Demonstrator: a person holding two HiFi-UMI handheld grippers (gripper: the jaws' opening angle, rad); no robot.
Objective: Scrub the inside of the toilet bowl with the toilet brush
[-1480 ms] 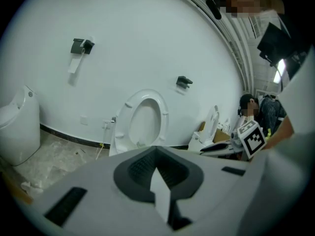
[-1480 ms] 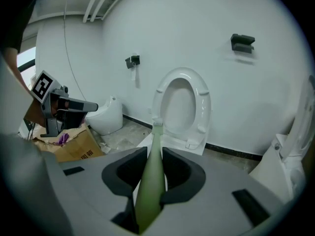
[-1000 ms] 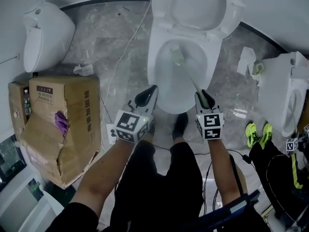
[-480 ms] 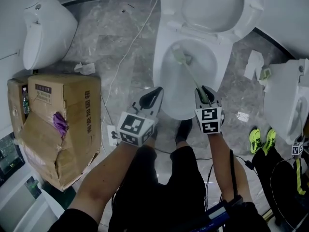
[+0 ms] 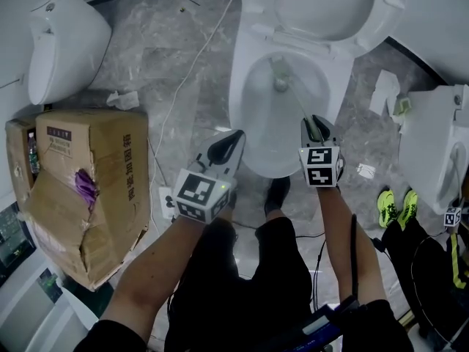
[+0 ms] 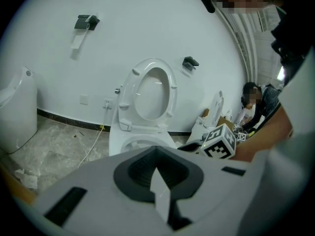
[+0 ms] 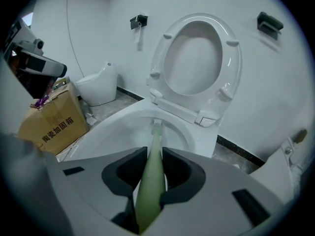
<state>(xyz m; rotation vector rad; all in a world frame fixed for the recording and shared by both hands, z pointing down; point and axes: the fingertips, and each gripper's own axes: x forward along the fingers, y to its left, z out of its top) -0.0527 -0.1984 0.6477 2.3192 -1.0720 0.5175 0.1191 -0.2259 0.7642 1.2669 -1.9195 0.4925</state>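
A white toilet bowl (image 5: 248, 101) stands ahead with its seat and lid (image 5: 322, 6) raised. My right gripper (image 5: 316, 128) is over the bowl's front right rim, shut on the pale green toilet brush handle (image 5: 299, 105). The handle slants down into the bowl, and the brush head (image 5: 278, 75) rests against the back inner wall. In the right gripper view the green handle (image 7: 150, 181) runs between the jaws to the brush head (image 7: 156, 125). My left gripper (image 5: 226, 147) hangs at the bowl's front left, shut and empty; in its own view the left gripper (image 6: 158, 178) points at the toilet (image 6: 129, 141).
A torn cardboard box (image 5: 88, 189) stands at the left, with a white floor fixture (image 5: 62, 42) behind it. A white cable (image 5: 183, 86) crosses the marble floor. A second toilet (image 5: 432, 145) stands at the right, with crumpled paper (image 5: 385, 94) and another person's yellow-green shoes (image 5: 392, 204) near it.
The brush head has slid from the bowl's left inner wall toward the back wall. My right gripper moved slightly with it. The left gripper stays beside the bowl.
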